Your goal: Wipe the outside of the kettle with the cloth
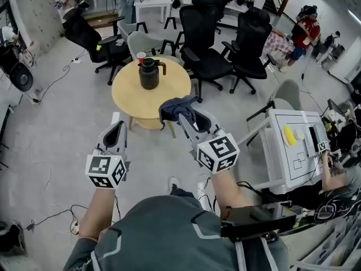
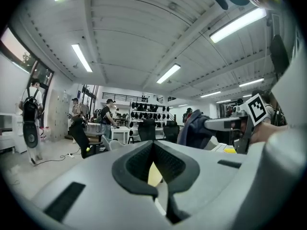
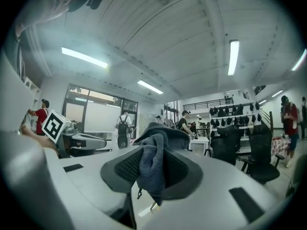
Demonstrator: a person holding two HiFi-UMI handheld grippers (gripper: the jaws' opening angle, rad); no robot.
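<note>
Nearest the camera, the person's forearms reach forward, each carrying a tool with a marker cube at its back. The left tool (image 1: 117, 127) has its jaws pressed together with nothing between them; the left gripper view shows the dark pads meeting at the tips. It is level and points toward the bench, short of its near rim.

The right tool (image 1: 181, 116) sits a little further ahead, and its jaws pinch a dark blue cloth (image 1: 175, 106). In the right gripper view the cloth is bunched between the pads, bulging above them and hanging down below. From the head view the cloth overlaps the near right rim of the round wooden bench (image 1: 125, 95), well apart from the kettle.

The kettle (image 1: 149, 73) is black and stands upright on the far half of the bench, its handle turned to the picture's right. A small cup (image 1: 141, 56) with a red top stands just behind it at the far rim.

Black office chairs (image 1: 206, 35) crowd beyond the bench. A white cabinet (image 1: 285, 157) stands off to the right.
</note>
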